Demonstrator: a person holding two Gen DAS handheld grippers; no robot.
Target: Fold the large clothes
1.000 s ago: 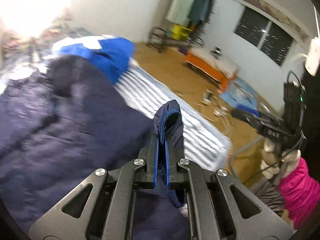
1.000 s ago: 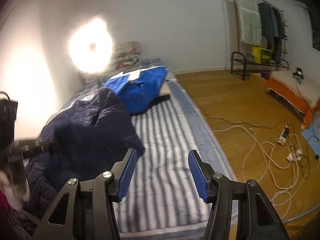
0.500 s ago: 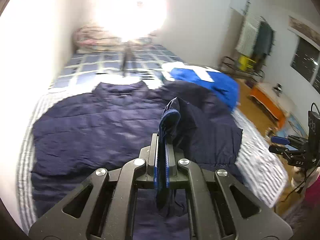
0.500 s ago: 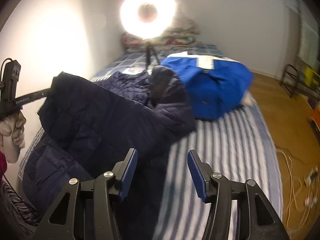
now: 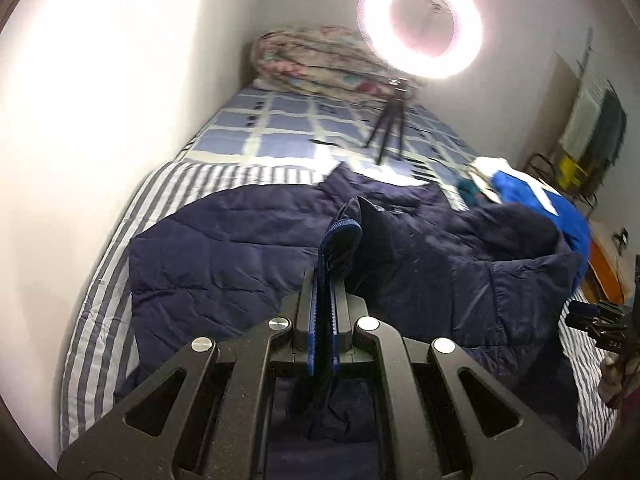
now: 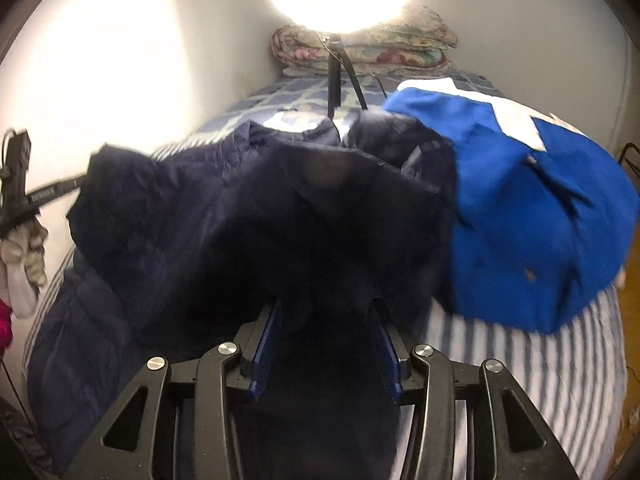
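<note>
A large navy padded jacket lies spread on the striped bed. My left gripper is shut on the jacket's blue-edged hem and holds it lifted above the rest. It shows at the left of the right wrist view, pulling a jacket corner up. My right gripper is open, its jaws on either side of a dark fold of the jacket. It also shows at the right edge of the left wrist view.
A bright blue and white garment lies on the bed right of the jacket. A ring light on a tripod stands on the checked sheet. Folded quilts sit at the wall. A clothes rack stands far right.
My left gripper swung from facing the room to facing the bed head, carrying the hem over the jacket. My right gripper moved forward over the jacket, whose fold now sits between its jaws.
</note>
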